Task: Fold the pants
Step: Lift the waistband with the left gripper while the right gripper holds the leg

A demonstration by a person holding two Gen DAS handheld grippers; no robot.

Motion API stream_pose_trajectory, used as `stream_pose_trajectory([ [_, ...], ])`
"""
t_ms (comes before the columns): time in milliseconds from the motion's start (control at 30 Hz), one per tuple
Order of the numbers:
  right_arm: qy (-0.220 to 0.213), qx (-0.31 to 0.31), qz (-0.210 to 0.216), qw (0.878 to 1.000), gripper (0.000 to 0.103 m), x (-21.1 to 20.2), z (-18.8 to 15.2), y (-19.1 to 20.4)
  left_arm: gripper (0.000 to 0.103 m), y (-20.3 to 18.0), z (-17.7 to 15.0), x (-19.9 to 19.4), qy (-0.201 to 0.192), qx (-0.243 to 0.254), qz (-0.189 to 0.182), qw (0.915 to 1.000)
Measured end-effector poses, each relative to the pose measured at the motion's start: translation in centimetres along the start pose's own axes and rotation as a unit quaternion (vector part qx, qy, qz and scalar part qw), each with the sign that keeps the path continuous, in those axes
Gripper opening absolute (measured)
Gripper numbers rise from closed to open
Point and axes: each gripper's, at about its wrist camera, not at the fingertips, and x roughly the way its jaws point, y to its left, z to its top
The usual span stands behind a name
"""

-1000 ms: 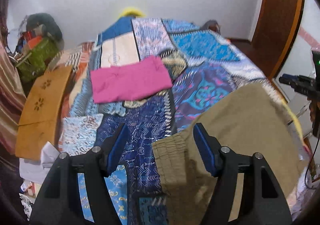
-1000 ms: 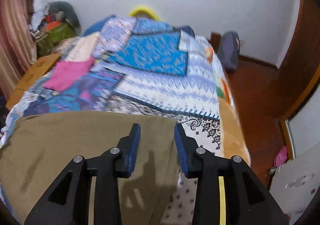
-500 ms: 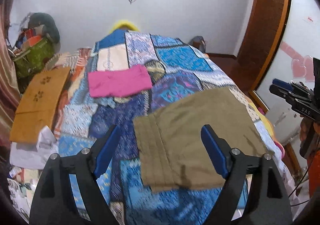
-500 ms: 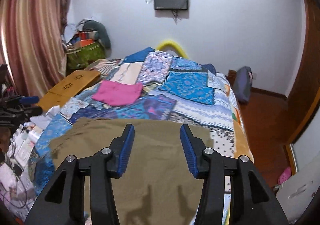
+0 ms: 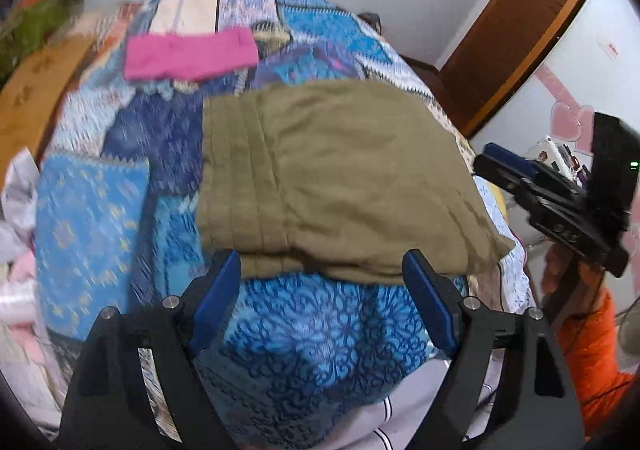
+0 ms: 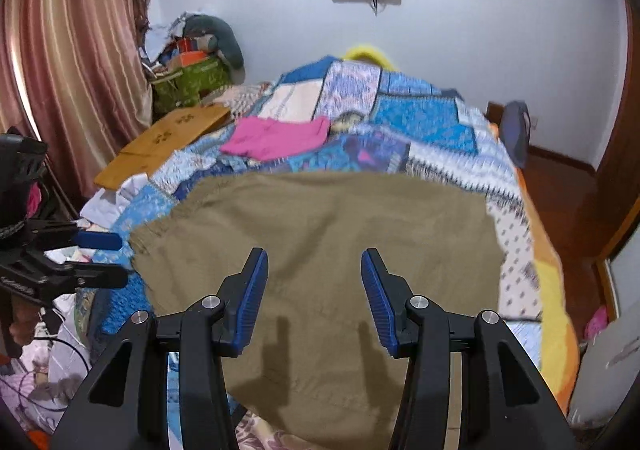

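Olive-brown pants (image 5: pixel 352 174) lie folded flat on a patchwork bedspread (image 5: pixel 308 330).

The cloth is a plain khaki-olive weave, doubled into a broad, roughly rectangular bundle near the foot end of the bed. In the left wrist view the gathered waistband, ribbed with parallel stitched lines, forms the left edge, and a second layer shows beneath the near edge. The far right corner droops slightly over the bed's side. In the right wrist view the pants (image 6: pixel 328 250) spread wide, mostly smooth with faint creases.
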Motion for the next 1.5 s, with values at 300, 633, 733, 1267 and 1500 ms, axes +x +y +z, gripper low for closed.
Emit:
stream_pose_trajectory([
  [300, 0.057, 0.035, 0.001, 0.998, 0.045, 4.1, -3.1, -2.0, 0.097, 0.5, -1.2, 2.0, 0.035, -0.037, -0.062, 0.9968],
  [633, 0.048, 0.027, 0.012, 0.998, 0.047, 3.8, -4.4, -1.6, 0.098, 2.2, 1.8, 4.5, 0.025, -0.112, -0.098, 0.9885],
  [733, 0.049, 0.030, 0.018, 0.998, 0.047, 3.9, -4.3, -1.9, 0.092, 2.7, 3.2, 5.0, 0.015, -0.135, -0.104, 0.9852],
  [1267, 0.041, 0.030, 0.036, 0.998, 0.048, 3.3, 0.4, -0.1, 0.034, -2.3, 5.1, 2.2, -0.080, 0.032, 0.082, 0.9929],
  [1500, 0.097, -0.015, 0.067, 0.993, 0.047, 8.1, 2.7, 3.6, 0.034, -0.8, 4.4, 0.5, -0.094, 0.032, 0.103, 0.9898],
])
